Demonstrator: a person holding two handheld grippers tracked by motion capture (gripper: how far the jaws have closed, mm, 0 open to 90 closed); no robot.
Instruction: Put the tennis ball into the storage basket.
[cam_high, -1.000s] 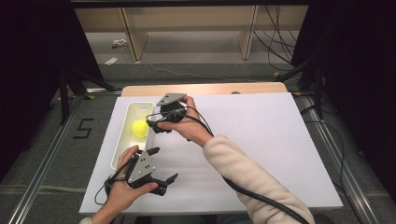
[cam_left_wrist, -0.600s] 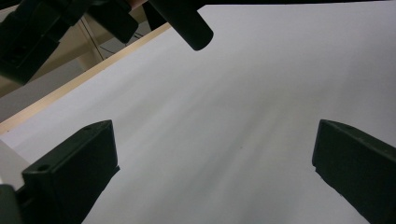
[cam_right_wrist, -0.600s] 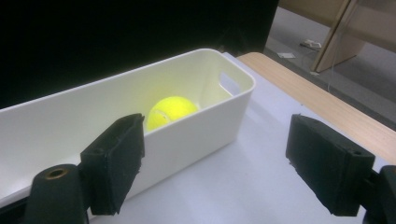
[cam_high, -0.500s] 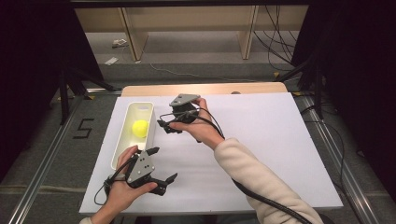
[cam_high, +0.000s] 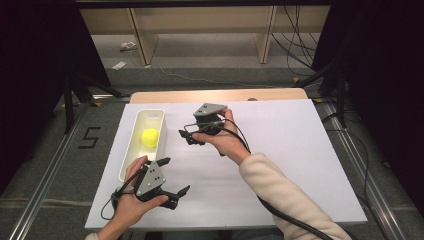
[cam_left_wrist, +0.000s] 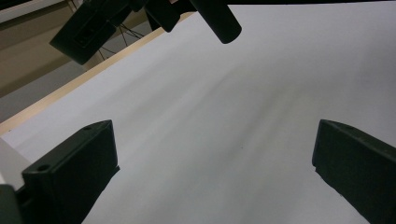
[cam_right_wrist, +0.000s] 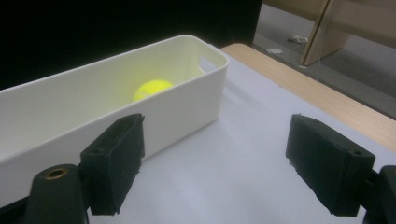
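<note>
In white bin (cam_high: 148, 116), far half: yellow ball (cam_high: 150, 137), just left of right hand-held gripper (cam_high: 191, 138), jaws apart, empty. Bin's long axis runs near-to-far. Left hand-held gripper (cam_high: 173, 176) nearer the bin's near end, also wide apart, empty.

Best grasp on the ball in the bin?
Probably straight down from above, with the fingers across the middle of the ball. It lies low in the narrow white bin, whose walls block any side approach. Line the fingers along the bin's length, where there is free room. The right gripper is open and nearest.
</note>
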